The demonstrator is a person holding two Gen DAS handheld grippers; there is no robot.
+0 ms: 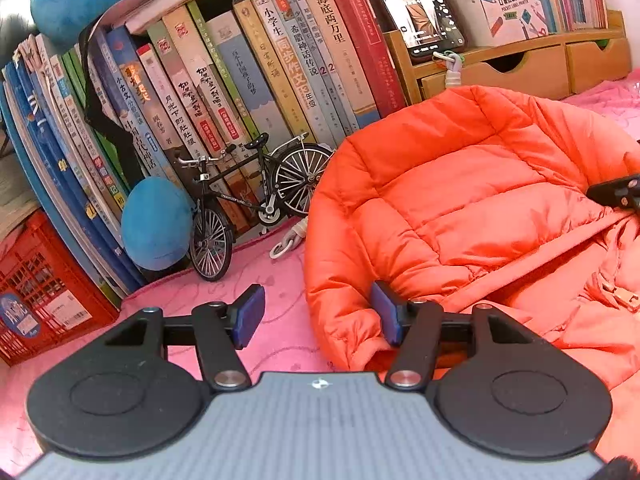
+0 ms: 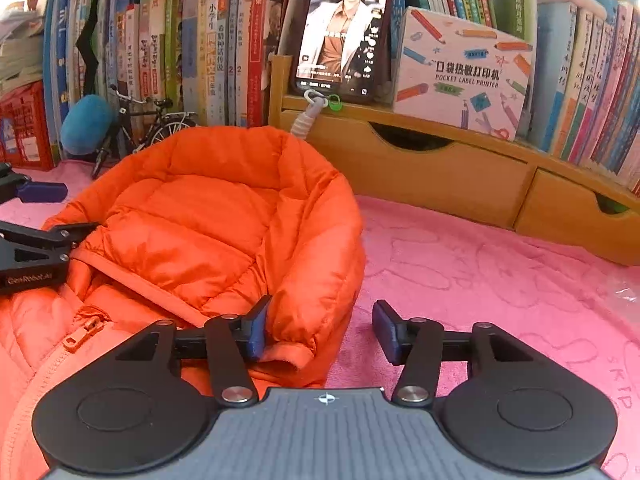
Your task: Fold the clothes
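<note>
An orange puffer jacket (image 1: 460, 208) lies on a pink towel (image 1: 272, 264), its quilted hood end rolled up and curved over the body. In the left wrist view my left gripper (image 1: 318, 314) is open and straddles the jacket's left edge; the right pad rests against the fabric and the left pad hangs over the towel. The right wrist view shows the jacket (image 2: 208, 216) with its zipper (image 2: 80, 336) at the lower left. There my right gripper (image 2: 322, 328) is open astride the jacket's right edge, with the left pad against the fabric. Neither gripper pinches the cloth.
Upright books (image 1: 240, 80) line the back. In front of them stand a model bicycle (image 1: 248, 200), a blue plush (image 1: 156, 224) and a red crate (image 1: 36, 292). A wooden drawer unit (image 2: 440, 172) holds a phone (image 2: 344, 28) and a label printer box (image 2: 460, 76). Pink towel (image 2: 480, 280) spreads to the right.
</note>
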